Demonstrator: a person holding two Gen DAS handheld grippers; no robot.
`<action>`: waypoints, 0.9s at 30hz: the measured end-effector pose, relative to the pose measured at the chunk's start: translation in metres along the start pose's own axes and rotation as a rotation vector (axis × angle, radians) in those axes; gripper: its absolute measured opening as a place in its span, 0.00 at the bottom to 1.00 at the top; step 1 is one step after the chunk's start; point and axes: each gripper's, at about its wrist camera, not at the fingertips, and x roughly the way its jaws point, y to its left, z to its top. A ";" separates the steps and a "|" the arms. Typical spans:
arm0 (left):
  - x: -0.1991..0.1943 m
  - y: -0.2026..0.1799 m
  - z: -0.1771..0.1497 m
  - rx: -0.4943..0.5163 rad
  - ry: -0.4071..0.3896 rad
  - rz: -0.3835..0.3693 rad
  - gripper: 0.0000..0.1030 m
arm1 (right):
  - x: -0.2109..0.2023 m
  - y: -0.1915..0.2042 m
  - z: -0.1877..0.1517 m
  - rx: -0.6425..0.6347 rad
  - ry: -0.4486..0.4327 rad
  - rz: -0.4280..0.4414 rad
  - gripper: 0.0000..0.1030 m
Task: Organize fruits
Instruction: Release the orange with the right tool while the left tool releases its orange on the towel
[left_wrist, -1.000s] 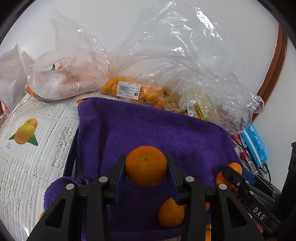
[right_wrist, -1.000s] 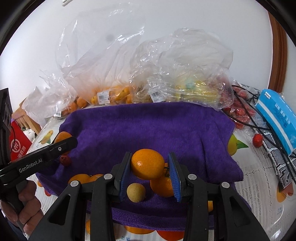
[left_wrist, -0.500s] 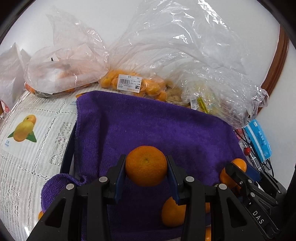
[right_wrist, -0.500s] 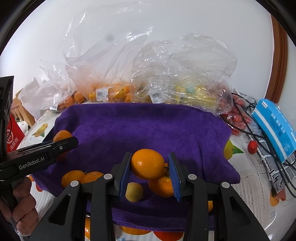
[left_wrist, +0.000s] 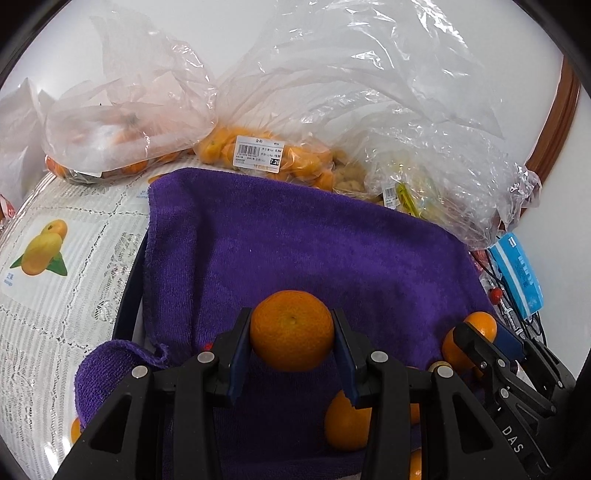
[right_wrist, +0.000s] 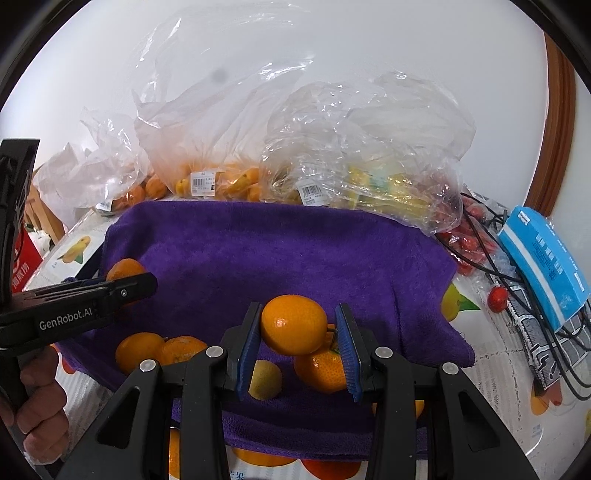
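Little moved since prior frame. Left gripper (left_wrist: 291, 341) clamped mandarin (left_wrist: 291, 330), right gripper (right_wrist: 300, 345) clamped orange (right_wrist: 293, 324). Risk: round fruit slipping betw. pads, rolling off purple towel (left_wrist: 314, 258).

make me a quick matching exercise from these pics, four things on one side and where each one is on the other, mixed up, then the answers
Things:
1. mandarin
2. purple towel
3. blue box
4. small yellow-green fruit

Places:
A. at the table's right edge, over black cables
B. on the towel, below the right gripper
C. clamped in the left gripper
D. spread in front of the plastic bags

Pairs: 1-C, 2-D, 3-A, 4-B
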 end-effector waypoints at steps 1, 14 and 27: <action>0.000 0.000 0.000 -0.001 0.002 -0.002 0.38 | 0.000 0.001 0.000 -0.005 -0.001 -0.003 0.38; -0.009 0.003 0.000 -0.016 -0.010 -0.032 0.44 | -0.003 -0.003 -0.002 0.007 -0.002 -0.005 0.45; -0.034 0.008 -0.010 -0.011 -0.025 -0.038 0.46 | -0.022 -0.011 0.001 0.064 -0.061 0.013 0.58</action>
